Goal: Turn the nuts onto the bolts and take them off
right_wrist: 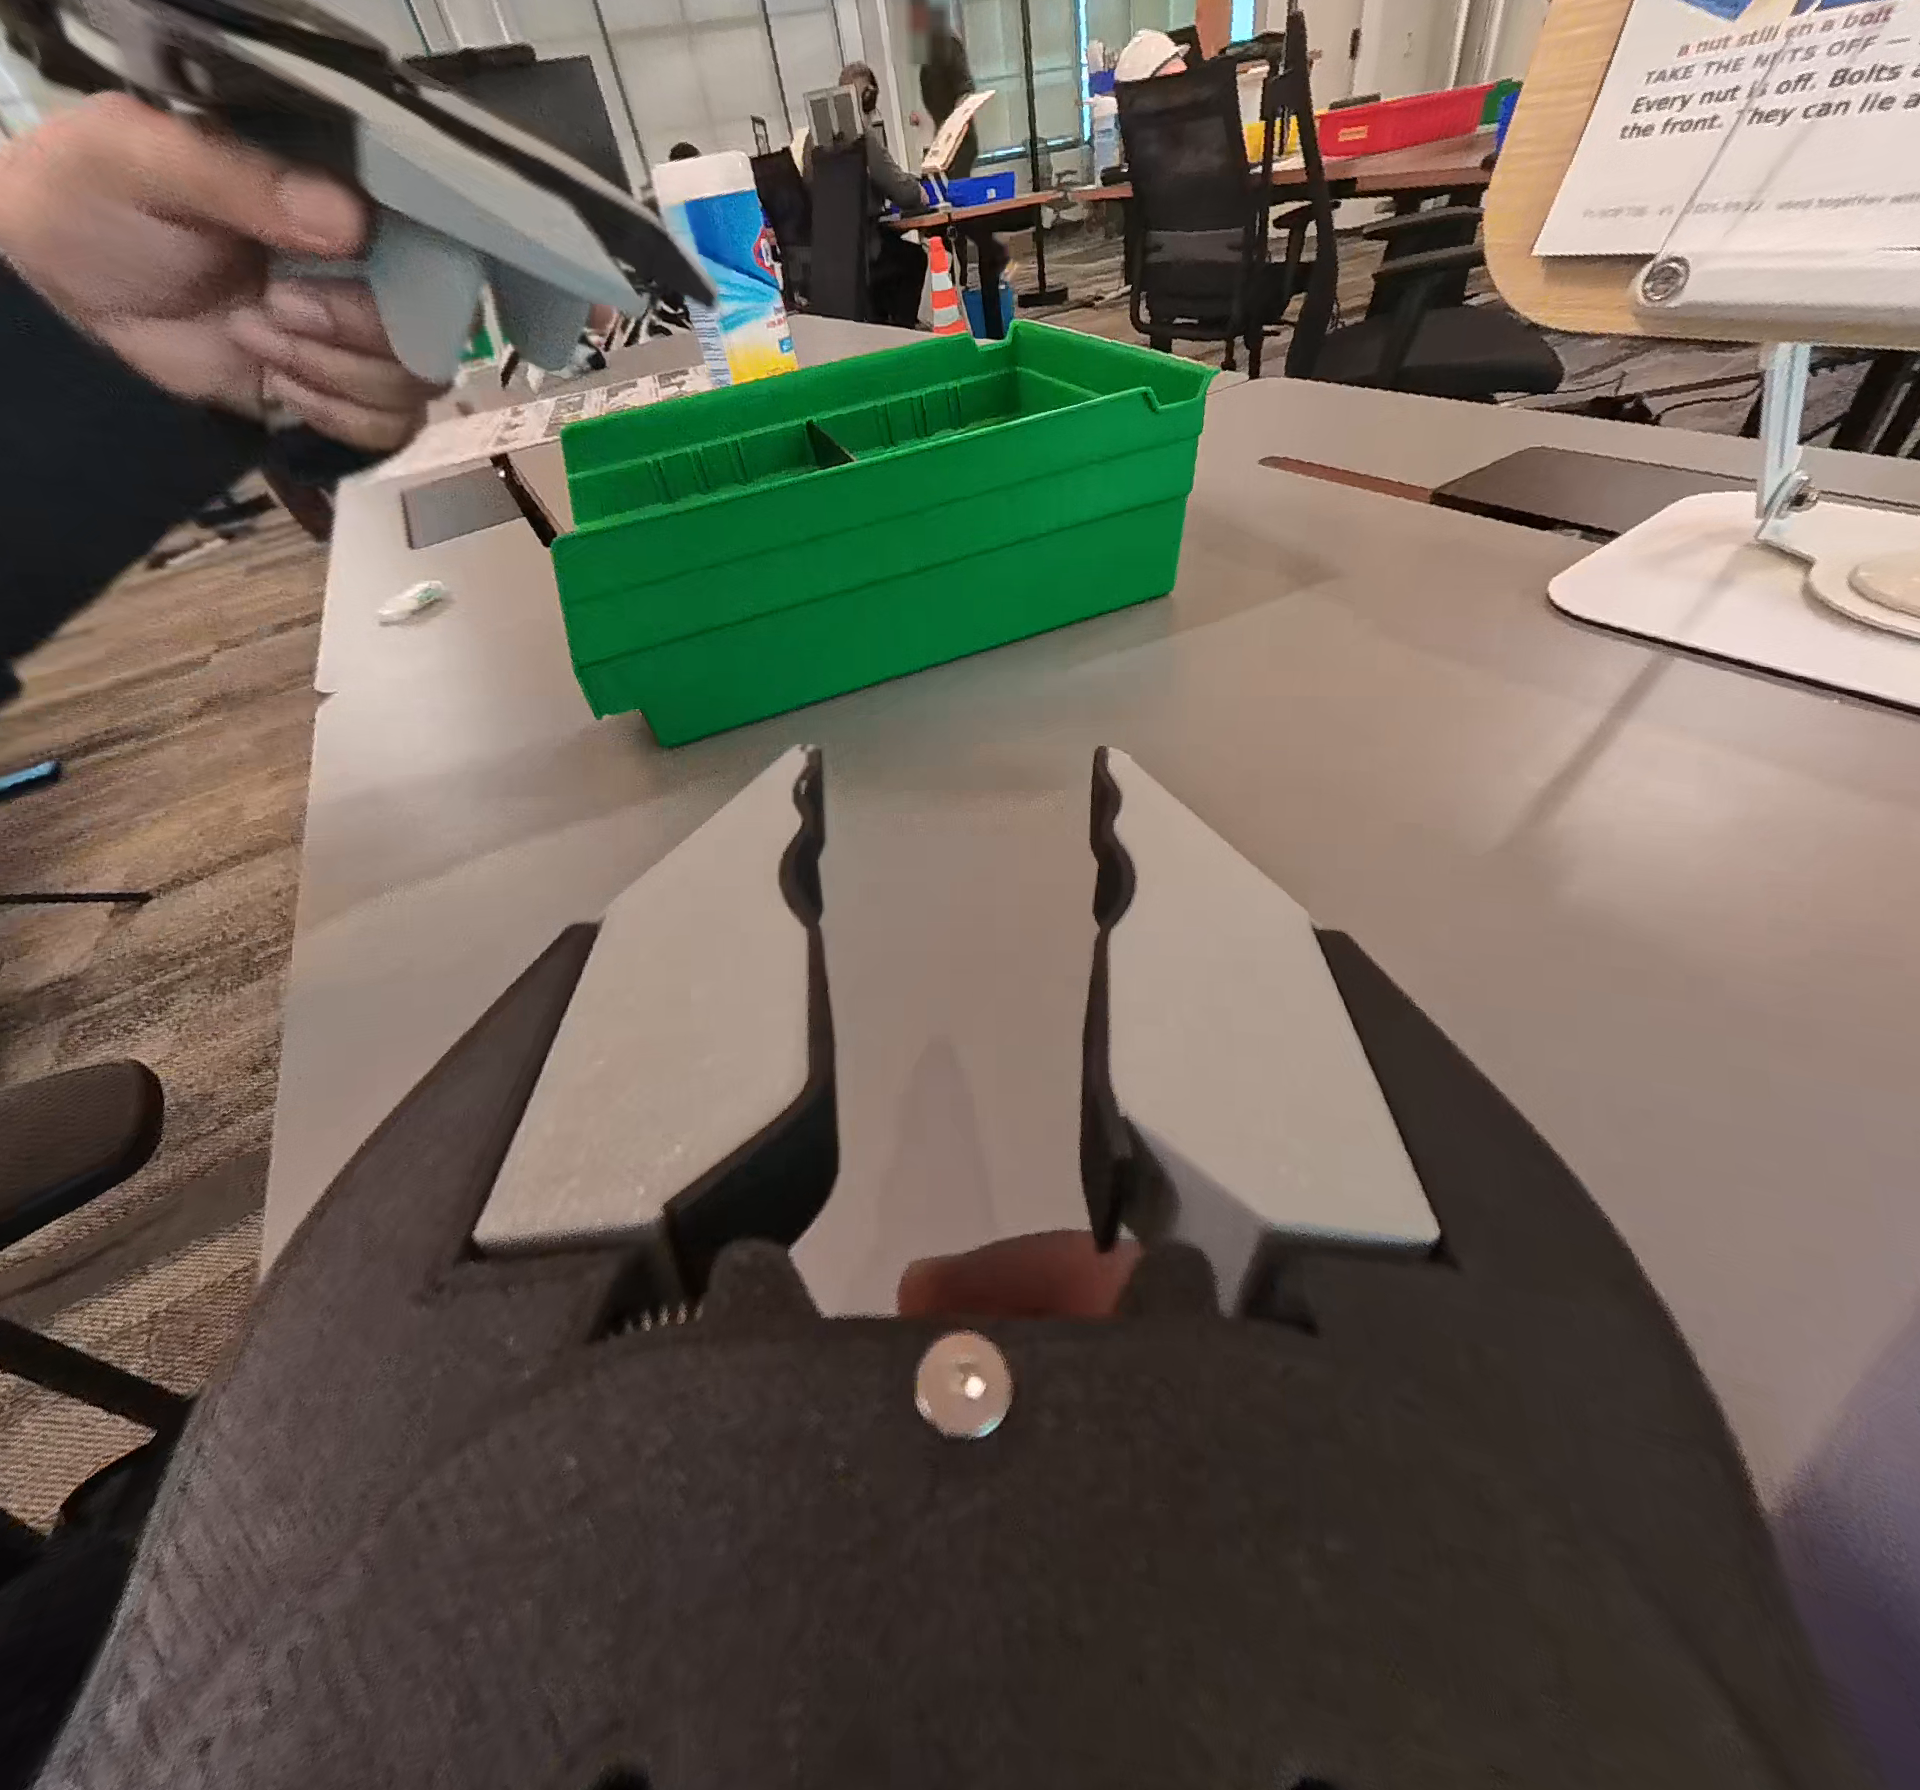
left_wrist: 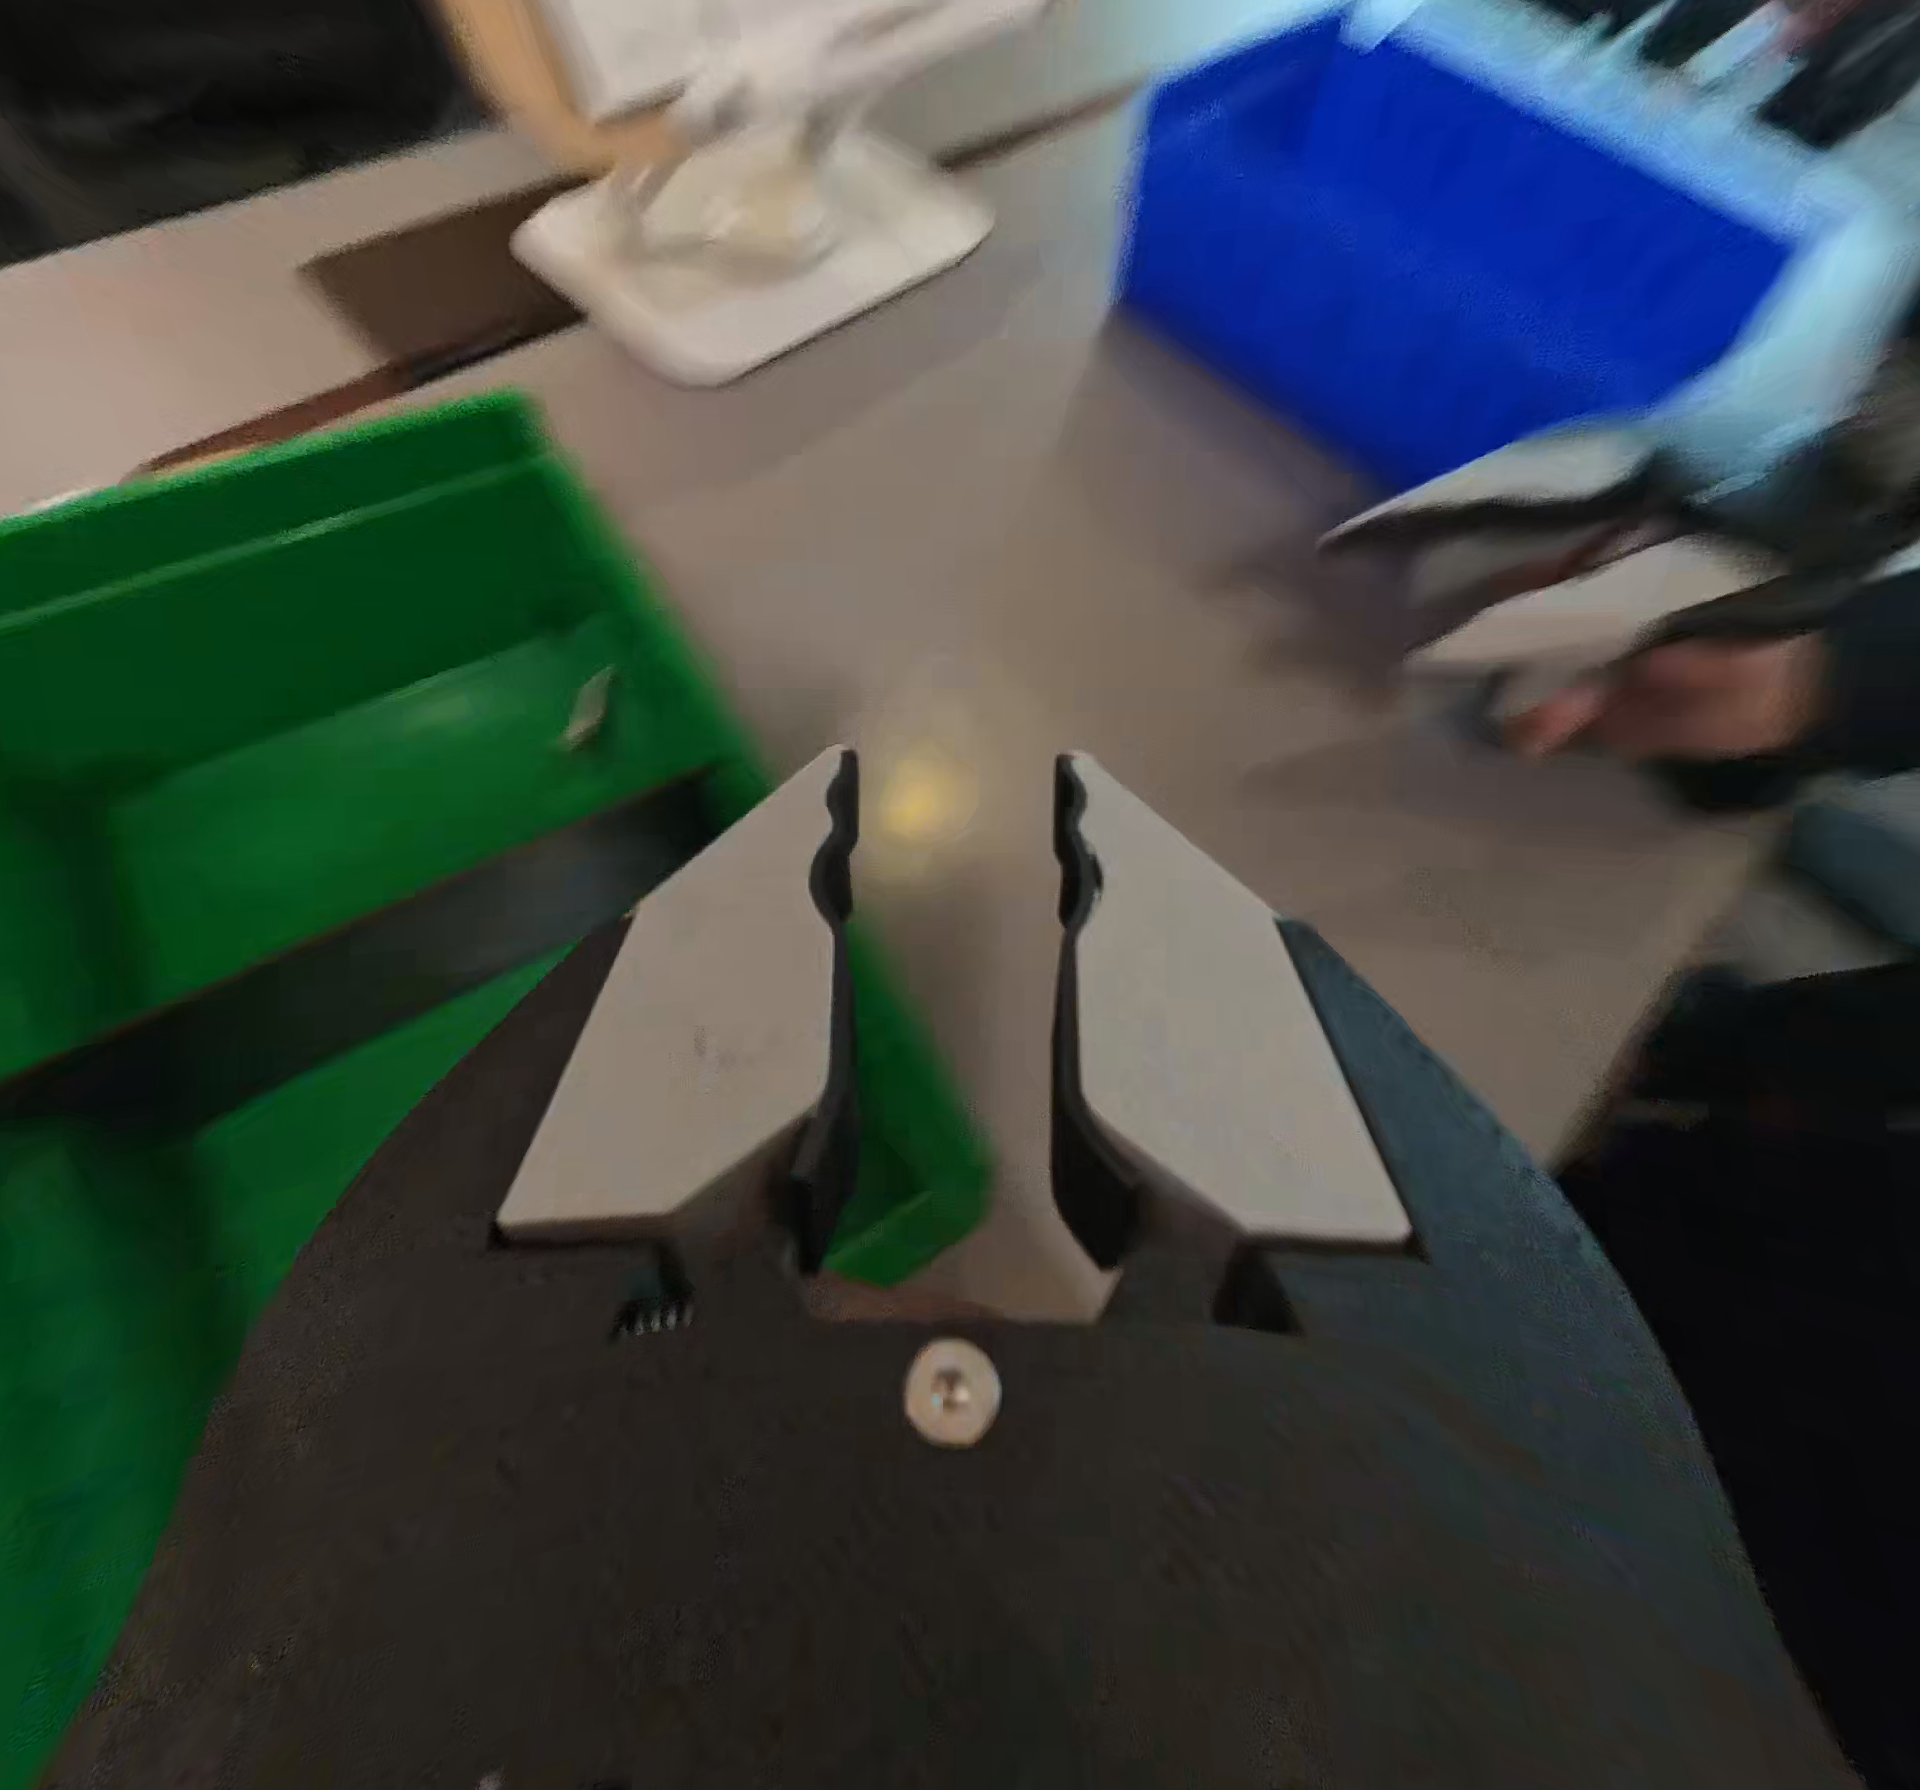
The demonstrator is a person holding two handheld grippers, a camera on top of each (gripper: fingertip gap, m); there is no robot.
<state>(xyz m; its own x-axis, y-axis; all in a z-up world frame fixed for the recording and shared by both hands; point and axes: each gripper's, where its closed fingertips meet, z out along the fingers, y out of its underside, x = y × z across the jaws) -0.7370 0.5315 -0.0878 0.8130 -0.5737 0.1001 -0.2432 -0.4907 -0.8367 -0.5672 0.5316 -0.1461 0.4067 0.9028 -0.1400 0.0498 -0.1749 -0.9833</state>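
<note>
The left wrist view is motion-blurred. My left gripper (left_wrist: 956,774) is open and empty above the grey table (left_wrist: 1039,514), right beside the green bin (left_wrist: 312,701). A small blurred yellowish spot (left_wrist: 920,800) lies on the table between its fingertips; I cannot tell what it is. A small grey piece (left_wrist: 587,706) lies inside the green bin. My right gripper (right_wrist: 956,764) is open and empty, low over the table (right_wrist: 1351,805), in front of the green bin (right_wrist: 883,535). The left gripper (right_wrist: 665,275) shows at the upper left of the right wrist view, raised above the bin and held by a hand.
A blue bin (left_wrist: 1455,254) stands at the back right. A white stand base (left_wrist: 748,254) with a sign board (right_wrist: 1766,78) stands behind the bins. A wipes canister (right_wrist: 732,265) stands behind the green bin. A small white object (right_wrist: 410,600) lies near the table's left edge. My right gripper (left_wrist: 1382,597) shows at the right.
</note>
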